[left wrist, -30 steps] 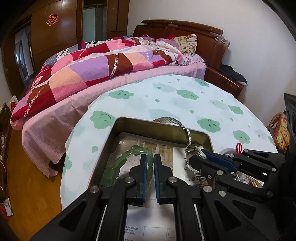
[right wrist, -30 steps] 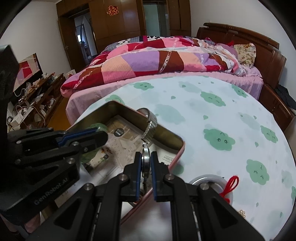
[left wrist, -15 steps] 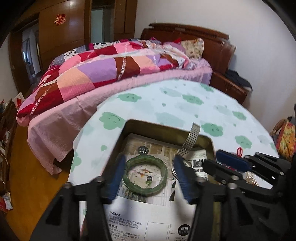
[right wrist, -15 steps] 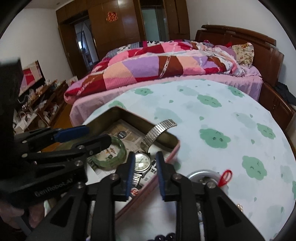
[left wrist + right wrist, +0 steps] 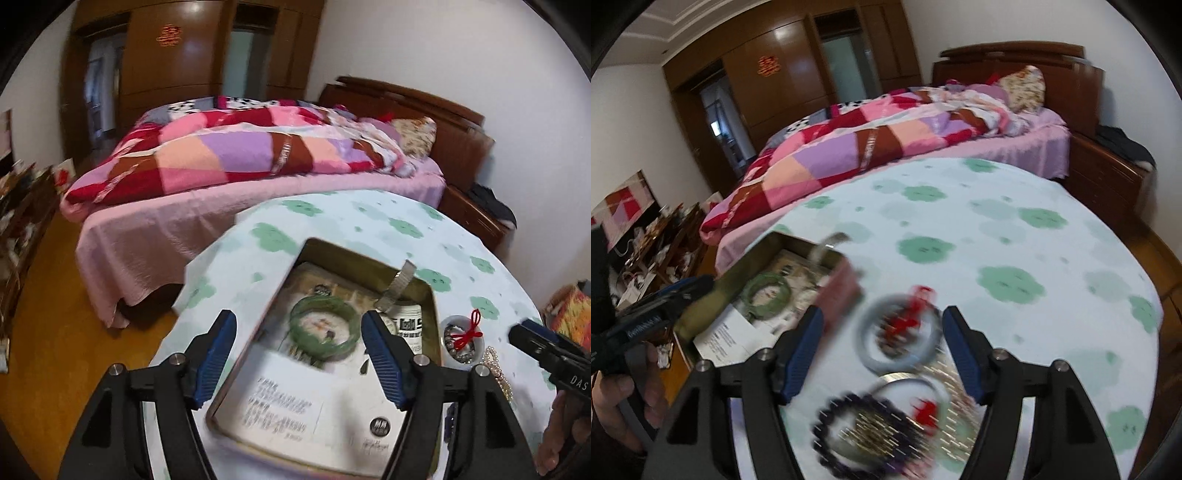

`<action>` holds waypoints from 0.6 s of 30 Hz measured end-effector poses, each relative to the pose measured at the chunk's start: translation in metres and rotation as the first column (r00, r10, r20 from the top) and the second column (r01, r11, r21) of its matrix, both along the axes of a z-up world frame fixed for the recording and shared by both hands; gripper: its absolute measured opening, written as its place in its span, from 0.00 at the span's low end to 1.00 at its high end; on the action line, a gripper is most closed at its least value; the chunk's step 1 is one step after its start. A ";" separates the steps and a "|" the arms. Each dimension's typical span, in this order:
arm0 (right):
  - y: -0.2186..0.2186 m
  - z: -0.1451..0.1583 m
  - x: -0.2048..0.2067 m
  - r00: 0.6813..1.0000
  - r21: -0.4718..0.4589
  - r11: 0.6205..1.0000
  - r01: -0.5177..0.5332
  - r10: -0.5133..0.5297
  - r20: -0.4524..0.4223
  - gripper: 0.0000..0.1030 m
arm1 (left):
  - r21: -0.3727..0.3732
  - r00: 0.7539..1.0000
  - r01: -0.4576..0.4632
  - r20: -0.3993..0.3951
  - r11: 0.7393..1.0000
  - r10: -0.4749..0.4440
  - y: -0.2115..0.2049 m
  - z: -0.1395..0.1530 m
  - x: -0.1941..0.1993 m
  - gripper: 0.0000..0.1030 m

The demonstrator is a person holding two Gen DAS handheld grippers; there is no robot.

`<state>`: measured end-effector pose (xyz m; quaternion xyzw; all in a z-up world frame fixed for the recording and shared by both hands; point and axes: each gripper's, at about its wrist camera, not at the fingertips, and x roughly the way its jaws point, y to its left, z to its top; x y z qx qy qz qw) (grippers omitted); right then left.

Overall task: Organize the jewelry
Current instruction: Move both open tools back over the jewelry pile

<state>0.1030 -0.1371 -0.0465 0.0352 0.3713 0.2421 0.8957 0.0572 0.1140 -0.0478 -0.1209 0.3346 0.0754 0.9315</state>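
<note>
While my left gripper (image 5: 297, 349) hangs spread above the tin (image 5: 436, 306), its jaws just opened and pinching nothing, the green bangle (image 5: 324, 334) lies flat on the papers inside and the watch (image 5: 397, 291) leans on the far wall. My right gripper (image 5: 881, 345), just opened too, hovers empty above the dark bead bracelet (image 5: 857, 439) and small dish (image 5: 897, 341) on the tablecloth (image 5: 997, 229); beyond stands the bed (image 5: 886, 136).

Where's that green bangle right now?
The green bangle lies flat inside the metal tin on printed paper, left of the watch, seen between the left claw's open fingers.
</note>
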 end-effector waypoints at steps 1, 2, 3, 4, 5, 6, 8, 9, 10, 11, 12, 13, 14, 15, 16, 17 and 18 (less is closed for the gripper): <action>-0.006 -0.002 -0.002 1.000 -0.002 1.000 0.015 -0.015 -0.003 0.69 | -0.009 1.000 -0.013 0.006 1.000 0.013 0.000 -0.001 -0.006 0.68; -0.014 -0.005 -0.003 0.999 -0.004 0.999 0.033 -0.033 -0.012 0.69 | -0.014 1.000 -0.017 0.006 1.000 0.017 -0.002 -0.001 -0.009 0.68; -0.023 -0.008 -0.004 0.998 -0.003 0.999 0.050 -0.051 -0.026 0.69 | -0.018 1.000 -0.008 0.004 1.000 0.008 -0.008 -0.002 -0.012 0.68; -0.028 -0.011 -0.006 0.998 -0.002 0.998 0.057 -0.057 -0.033 0.69 | -0.016 1.000 0.001 0.004 1.000 -0.001 -0.012 -0.001 -0.014 0.68; -0.036 -0.014 -0.008 0.997 -0.006 0.998 0.065 -0.065 -0.045 0.69 | -0.008 1.000 0.013 0.005 1.000 -0.013 -0.020 0.000 -0.016 0.68; -0.041 -0.017 -0.010 0.996 -0.014 0.997 0.073 -0.074 -0.048 0.69 | 0.004 1.000 0.027 0.008 1.000 -0.027 -0.028 0.001 -0.017 0.68; -0.050 -0.021 -0.015 0.995 -0.033 0.996 0.086 -0.087 -0.049 0.69 | 0.029 0.998 0.069 0.011 0.997 -0.069 -0.048 0.003 -0.020 0.68; -0.054 -0.024 -0.018 0.995 -0.040 0.995 0.092 -0.093 -0.047 0.69 | 0.043 0.996 0.086 0.011 0.995 -0.087 -0.056 0.004 -0.021 0.68; -0.058 -0.026 -0.021 0.994 -0.044 0.994 0.096 -0.098 -0.046 0.69 | 0.059 0.995 0.101 0.008 0.993 -0.101 -0.065 0.004 -0.022 0.68; -0.061 -0.029 -0.023 0.994 -0.047 0.994 0.097 -0.100 -0.049 0.69 | 0.077 0.993 0.115 0.003 0.990 -0.116 -0.076 0.004 -0.024 0.68; -0.063 -0.032 -0.025 0.993 -0.050 0.994 0.100 -0.103 -0.052 0.69 | 0.087 0.992 0.126 0.004 0.988 -0.126 -0.083 0.004 -0.025 0.68; -0.065 -0.035 -0.027 0.993 -0.053 0.993 0.102 -0.105 -0.051 0.69 | 0.096 0.990 0.140 0.006 0.986 -0.141 -0.090 0.004 -0.028 0.68; -0.066 -0.037 -0.027 0.993 -0.060 0.993 0.105 -0.108 -0.050 0.69 | 0.115 0.986 0.165 0.003 0.979 -0.167 -0.099 0.003 -0.029 0.68; -0.067 -0.039 -0.027 0.992 -0.070 0.991 0.110 -0.114 -0.047 0.69 | 0.137 0.983 0.180 -0.003 0.974 -0.182 -0.107 0.002 -0.030 0.68; -0.068 -0.041 -0.027 0.992 -0.078 0.990 0.114 -0.118 -0.045 0.69 | 0.161 0.980 0.199 -0.010 0.967 -0.200 -0.116 0.001 -0.030 0.68; -0.069 -0.041 -0.026 0.991 -0.082 0.990 0.119 -0.123 -0.046 0.69 | 0.168 0.977 0.212 -0.014 0.963 -0.213 -0.120 0.000 -0.030 0.68; -0.071 -0.042 -0.027 0.991 -0.080 0.989 0.121 -0.125 -0.046 0.69 | 0.173 0.974 0.228 -0.020 0.958 -0.228 -0.125 -0.002 -0.030 0.68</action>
